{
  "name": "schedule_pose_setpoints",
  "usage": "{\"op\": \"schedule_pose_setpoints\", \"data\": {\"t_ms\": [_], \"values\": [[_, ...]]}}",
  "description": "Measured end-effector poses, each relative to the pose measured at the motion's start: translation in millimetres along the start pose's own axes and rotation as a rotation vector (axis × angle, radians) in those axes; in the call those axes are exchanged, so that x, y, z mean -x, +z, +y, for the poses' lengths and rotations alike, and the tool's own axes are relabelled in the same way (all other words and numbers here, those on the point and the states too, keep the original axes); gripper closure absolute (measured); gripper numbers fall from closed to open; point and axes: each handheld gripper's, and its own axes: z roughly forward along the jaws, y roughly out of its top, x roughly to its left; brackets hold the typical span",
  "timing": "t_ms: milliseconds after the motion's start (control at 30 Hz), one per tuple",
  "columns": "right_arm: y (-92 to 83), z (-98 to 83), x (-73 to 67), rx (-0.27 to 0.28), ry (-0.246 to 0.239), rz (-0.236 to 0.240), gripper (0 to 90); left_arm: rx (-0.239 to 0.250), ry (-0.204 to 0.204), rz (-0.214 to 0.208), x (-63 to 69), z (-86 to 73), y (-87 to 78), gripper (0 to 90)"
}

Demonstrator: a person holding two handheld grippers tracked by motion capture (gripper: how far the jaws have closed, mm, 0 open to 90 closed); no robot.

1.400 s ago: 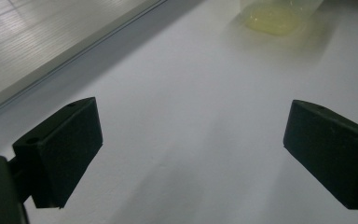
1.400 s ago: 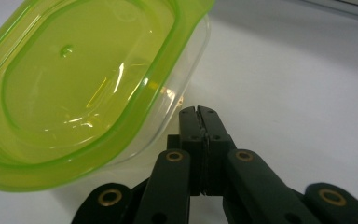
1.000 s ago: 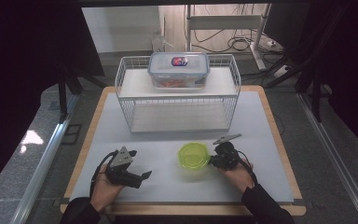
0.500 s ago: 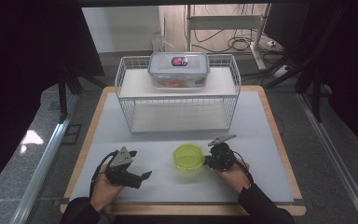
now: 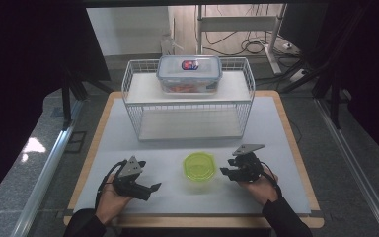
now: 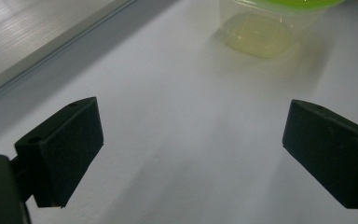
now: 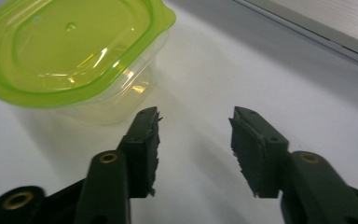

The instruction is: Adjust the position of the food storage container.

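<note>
A small clear tub with a lime-green lid [image 5: 199,166] stands on the white mat near the table's front, between the two hands. In the right gripper view the tub [image 7: 74,60] sits up and to the left of my right gripper [image 7: 195,140], apart from it. My right gripper [image 5: 227,172] has just been opening and now stands open with nothing between its pads, a short way right of the tub. My left gripper [image 5: 150,190] rests left of the tub, wide open and empty; its own view shows the tub [image 6: 270,23] ahead, beyond the jaws [image 6: 191,149].
A white wire rack [image 5: 187,101] stands behind the tub, with a clear lidded food box [image 5: 189,73] on its top shelf. The mat lies on a wooden board [image 5: 296,148]. Metal rails run along both sides of the table.
The right gripper slid the tub leftward, then let it go and drew back to the right with its jaws apart. The left gripper has stayed put.
</note>
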Motion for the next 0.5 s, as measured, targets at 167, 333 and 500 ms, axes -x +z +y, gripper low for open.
{"op": "schedule_pose_setpoints", "data": {"t_ms": [167,333,500], "values": [[-7.6,-2.3,-0.7,0.023,-0.021,0.012,35.1,-0.01,0.007,-0.004,0.7,-0.4,1.5,5.1],[-9.2,-7.6,1.1,0.035,-0.019,0.008,20.0,-0.011,0.007,-0.005,0.5,-0.5,1.5,5.1],[-9.9,-8.8,2.8,0.052,0.002,0.014,10.3,-0.012,0.008,-0.004,1.0,-0.3,1.9,5.1]]}}
